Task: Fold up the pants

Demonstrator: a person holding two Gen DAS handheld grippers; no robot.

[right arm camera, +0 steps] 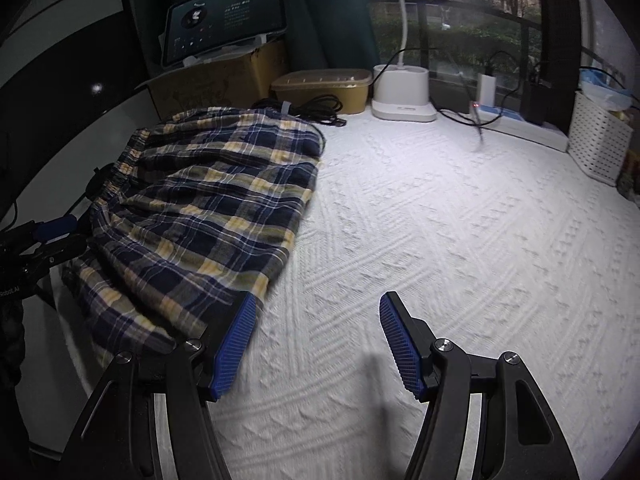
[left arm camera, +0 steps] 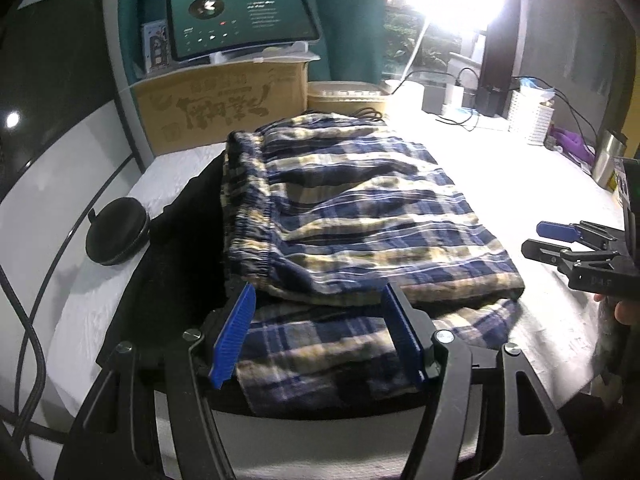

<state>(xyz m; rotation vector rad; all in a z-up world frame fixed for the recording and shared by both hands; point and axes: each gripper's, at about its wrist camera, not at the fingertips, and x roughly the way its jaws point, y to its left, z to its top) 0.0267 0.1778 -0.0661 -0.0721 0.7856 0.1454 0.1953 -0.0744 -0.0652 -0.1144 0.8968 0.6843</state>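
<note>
The blue, yellow and white plaid pants [left arm camera: 352,216] lie folded in layers on the white textured cloth [right arm camera: 460,240], elastic waistband to the left. My left gripper [left arm camera: 318,300] is open, its blue pads on either side of the pants' near edge, holding nothing. My right gripper [right arm camera: 318,304] is open and empty above the bare cloth, its left pad beside the pants' [right arm camera: 192,216] near right corner. The right gripper also shows in the left wrist view [left arm camera: 540,240], right of the pants. The left gripper shows in the right wrist view [right arm camera: 60,236] at the pants' left edge.
A cardboard box [left arm camera: 224,108] with a tablet [left arm camera: 240,20] on top stands behind the pants, beside a tan lidded tub [right arm camera: 320,88]. A round black case [left arm camera: 116,232] lies left. A white lamp base [right arm camera: 402,94], cables, a white basket [right arm camera: 600,140] and a steel cup [left arm camera: 608,156] sit along the back right.
</note>
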